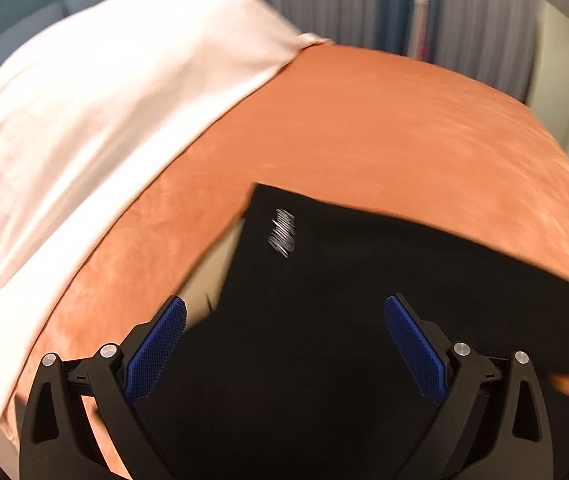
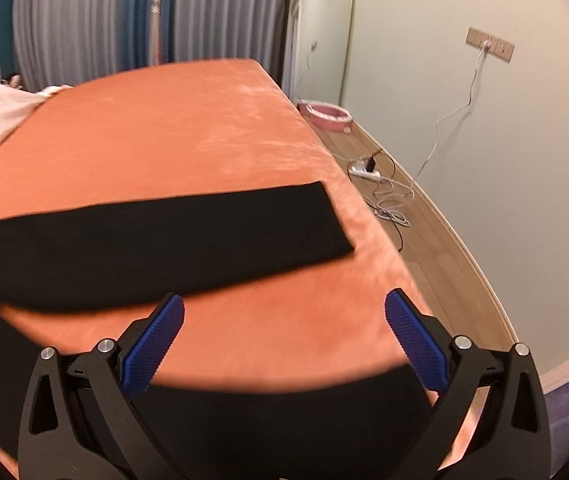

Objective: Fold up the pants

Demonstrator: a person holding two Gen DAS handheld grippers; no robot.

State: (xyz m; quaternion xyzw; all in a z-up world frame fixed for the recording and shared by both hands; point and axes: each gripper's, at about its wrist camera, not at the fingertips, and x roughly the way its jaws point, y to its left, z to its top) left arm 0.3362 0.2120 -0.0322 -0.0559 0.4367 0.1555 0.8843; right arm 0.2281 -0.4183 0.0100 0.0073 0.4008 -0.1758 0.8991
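Black pants with a small silver logo lie on an orange bed cover. In the left wrist view my left gripper is open, its blue pads wide apart over the waist end of the pants, holding nothing. In the right wrist view one black leg stretches across the bed toward its right edge, and a second black part lies below the fingers. My right gripper is open and empty over bare orange cover between the two black parts.
A white sheet covers the far left of the bed. The bed's right edge drops to a wood floor with a power strip and cables and a pink basin. Curtains hang behind.
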